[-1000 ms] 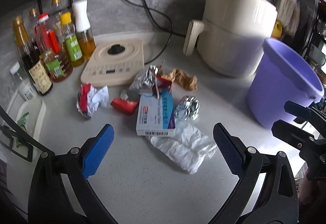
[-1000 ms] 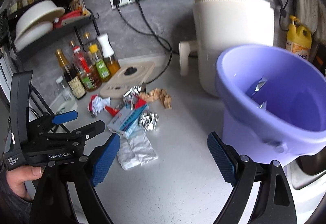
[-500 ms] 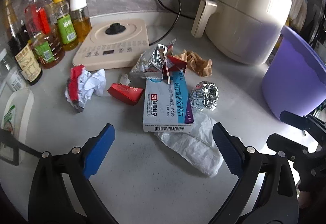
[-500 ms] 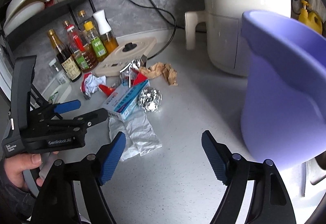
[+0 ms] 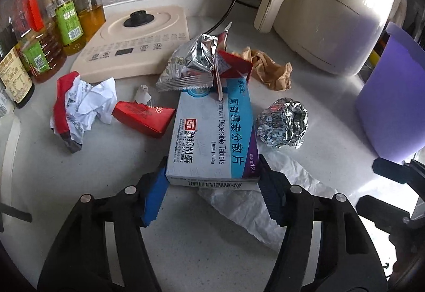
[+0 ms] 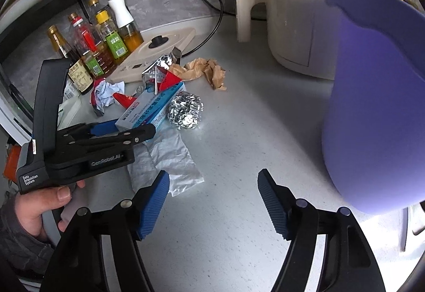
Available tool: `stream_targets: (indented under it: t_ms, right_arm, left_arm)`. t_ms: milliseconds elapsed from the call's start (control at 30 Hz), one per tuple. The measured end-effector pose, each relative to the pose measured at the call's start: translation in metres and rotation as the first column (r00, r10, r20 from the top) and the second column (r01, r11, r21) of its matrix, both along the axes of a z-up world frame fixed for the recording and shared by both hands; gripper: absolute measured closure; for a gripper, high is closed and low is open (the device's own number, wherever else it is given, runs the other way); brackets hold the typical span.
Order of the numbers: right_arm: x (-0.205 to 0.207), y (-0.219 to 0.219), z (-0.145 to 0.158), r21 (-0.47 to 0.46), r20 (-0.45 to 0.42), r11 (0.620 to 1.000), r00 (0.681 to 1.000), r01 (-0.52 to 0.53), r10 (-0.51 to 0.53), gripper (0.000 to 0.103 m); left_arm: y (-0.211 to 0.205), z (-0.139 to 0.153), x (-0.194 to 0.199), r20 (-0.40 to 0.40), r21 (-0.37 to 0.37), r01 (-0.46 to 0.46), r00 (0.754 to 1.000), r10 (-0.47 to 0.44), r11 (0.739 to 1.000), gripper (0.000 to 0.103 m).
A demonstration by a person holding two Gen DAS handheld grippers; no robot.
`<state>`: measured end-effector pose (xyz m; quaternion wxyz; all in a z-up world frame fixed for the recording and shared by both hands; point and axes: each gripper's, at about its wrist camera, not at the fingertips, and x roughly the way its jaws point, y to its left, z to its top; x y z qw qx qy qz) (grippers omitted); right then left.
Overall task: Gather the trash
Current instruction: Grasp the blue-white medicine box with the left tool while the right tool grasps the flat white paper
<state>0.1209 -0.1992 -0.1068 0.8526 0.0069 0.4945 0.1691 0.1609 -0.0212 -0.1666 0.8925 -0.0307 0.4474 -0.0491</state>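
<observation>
Left claw [image 5: 212, 183] advanced, now clamped on tablet box [image 5: 212, 132] near end; right claw [image 6: 213, 201] wide

- Grey counter [image 5: 111, 159] carries all.
- Just ahead of left gripper [image 5: 212, 185]: pill box [image 5: 212, 132], near end over white wrapper [image 5: 265, 212].
- Ahead-right: foil ball [image 5: 283, 123], brown paper [image 5: 271, 69], fryer [image 5: 337, 8], purple bin [image 5: 387, 95].
- Ahead-left: red pack [image 5: 143, 119], crumpled paper [image 5: 79, 108], bottles [image 5: 39, 34].
- Further ahead: foil bag [image 5: 191, 63], cooker [image 5: 132, 42].
</observation>
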Motion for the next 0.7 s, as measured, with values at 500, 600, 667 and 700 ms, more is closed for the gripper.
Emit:
stream_targets:
  t_ms: [500,600,667,700]
  right_arm:
    - [0.014,0.041,-0.026,0.038,-0.064,0.992,0.990,-0.124,0.126,0.040]
    - [0.014,0.048,-0.030,0.013,-0.054,0.989,0.987,-0.150,0.150,0.055]
    - [0.016,0.050,-0.031,0.031,-0.077,0.985,0.982,-0.171,0.173,0.084]
    - [0.015,0.048,-0.030,0.043,-0.080,0.984,0.981,-0.173,0.176,0.086]
  left_arm:
    - [0.025,0.044,-0.035,0.094,0.032,-0.055,0.994,0.052,0.998,0.040]
    - [0.025,0.053,-0.040,0.113,0.040,-0.065,0.992,0.060,0.997,0.040]
    - [0.026,0.060,-0.043,0.133,0.052,-0.083,0.988,0.075,0.995,0.040]
    - [0.026,0.063,-0.044,0.139,0.054,-0.088,0.987,0.080,0.995,0.040]
